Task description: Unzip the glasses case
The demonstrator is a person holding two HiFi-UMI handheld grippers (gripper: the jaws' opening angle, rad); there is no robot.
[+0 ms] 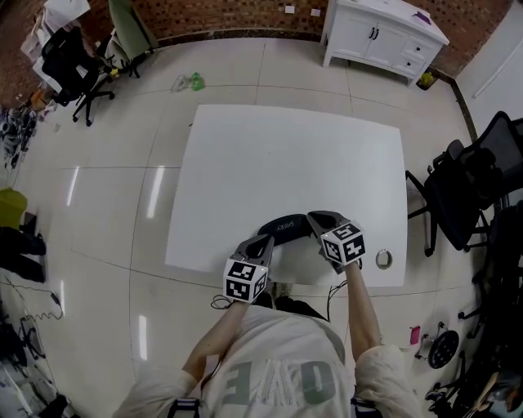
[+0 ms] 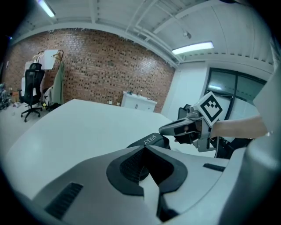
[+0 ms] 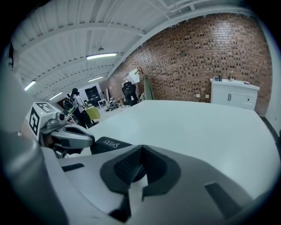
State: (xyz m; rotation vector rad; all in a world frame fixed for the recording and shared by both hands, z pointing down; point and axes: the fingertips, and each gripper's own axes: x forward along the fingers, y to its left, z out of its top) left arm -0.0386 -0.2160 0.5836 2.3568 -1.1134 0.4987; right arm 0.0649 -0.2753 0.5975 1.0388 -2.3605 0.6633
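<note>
Left gripper (image 1: 263, 242): jaws pressed together, nothing seen between them; tips at the left end of the glasses case (image 1: 284, 228), contact not determinable. Right gripper (image 1: 315, 219): jaws likewise closed and empty, tips at the case's right end.

White table (image 1: 286, 163): bare over most of its top, the case lying near the front edge, close to the person. White cabinet (image 1: 384, 37) stands against the brick wall (image 1: 204, 16) well beyond the table. One black office chair (image 1: 470, 192) is just off the table's right side; another (image 1: 73, 69) is well apart at far left.

Black case, closed, lies flat between the two grippers. In the left gripper view, the closed jaws (image 2: 145, 148) cover the near part of the case (image 2: 151, 140), and the right gripper (image 2: 164, 128) sits just over its far side. In the right gripper view, the case (image 3: 112, 144) lies left of the jaw tips (image 3: 141, 147), with the left gripper (image 3: 90, 140) close above it.

Small round thing (image 1: 383, 260) sits on the table near the right front corner. Small green item (image 1: 196, 81) lies on the floor beyond the table.
</note>
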